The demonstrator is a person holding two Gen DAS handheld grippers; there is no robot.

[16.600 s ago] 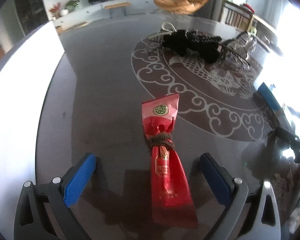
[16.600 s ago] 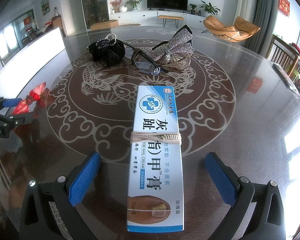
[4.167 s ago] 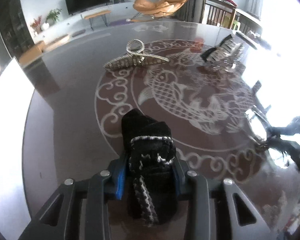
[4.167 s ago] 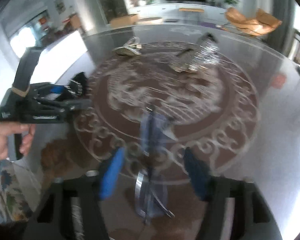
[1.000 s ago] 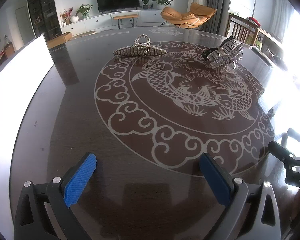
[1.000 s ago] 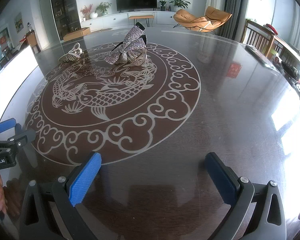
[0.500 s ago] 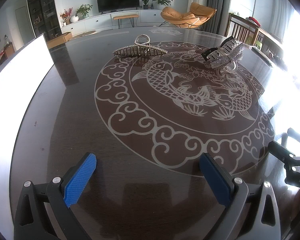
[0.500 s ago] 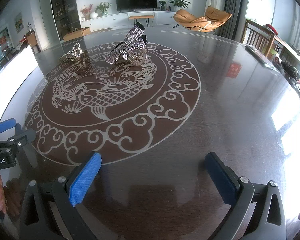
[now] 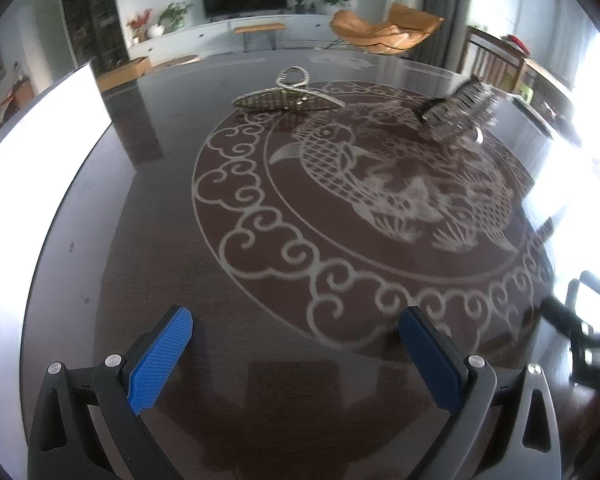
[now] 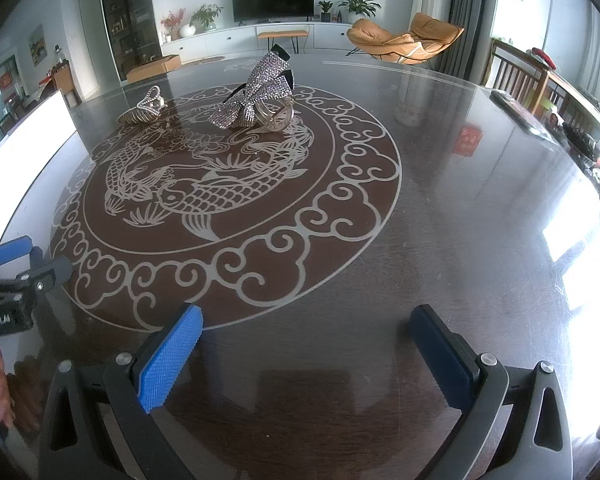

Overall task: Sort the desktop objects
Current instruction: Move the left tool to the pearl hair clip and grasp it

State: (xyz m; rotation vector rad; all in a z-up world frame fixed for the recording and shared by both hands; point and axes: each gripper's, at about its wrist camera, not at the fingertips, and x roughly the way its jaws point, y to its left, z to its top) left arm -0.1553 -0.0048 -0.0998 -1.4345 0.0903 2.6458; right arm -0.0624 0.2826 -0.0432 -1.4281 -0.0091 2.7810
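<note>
A silver claw hair clip point(image 9: 287, 97) lies at the far side of the round dark table point(image 9: 148, 272); it also shows in the right wrist view point(image 10: 145, 111). A sparkly rhinestone bow clip point(image 10: 256, 96) rests on a metal clip beside it, and shows at the far right in the left wrist view point(image 9: 456, 110). My left gripper point(image 9: 296, 330) is open and empty above the near table edge. My right gripper point(image 10: 306, 326) is open and empty too. The left gripper point(image 10: 14, 276) shows at the left edge of the right wrist view.
The table has a pale fish-and-cloud pattern point(image 10: 204, 184) in its middle. A white panel point(image 9: 32, 152) borders the table's left side. Dining chairs point(image 10: 516, 76) stand at the far right, with small items point(image 10: 512, 106) near that edge.
The left gripper's view has shifted forward and slightly left over the table and is a little blurred. The right gripper has hardly moved. Both stay open and empty.
</note>
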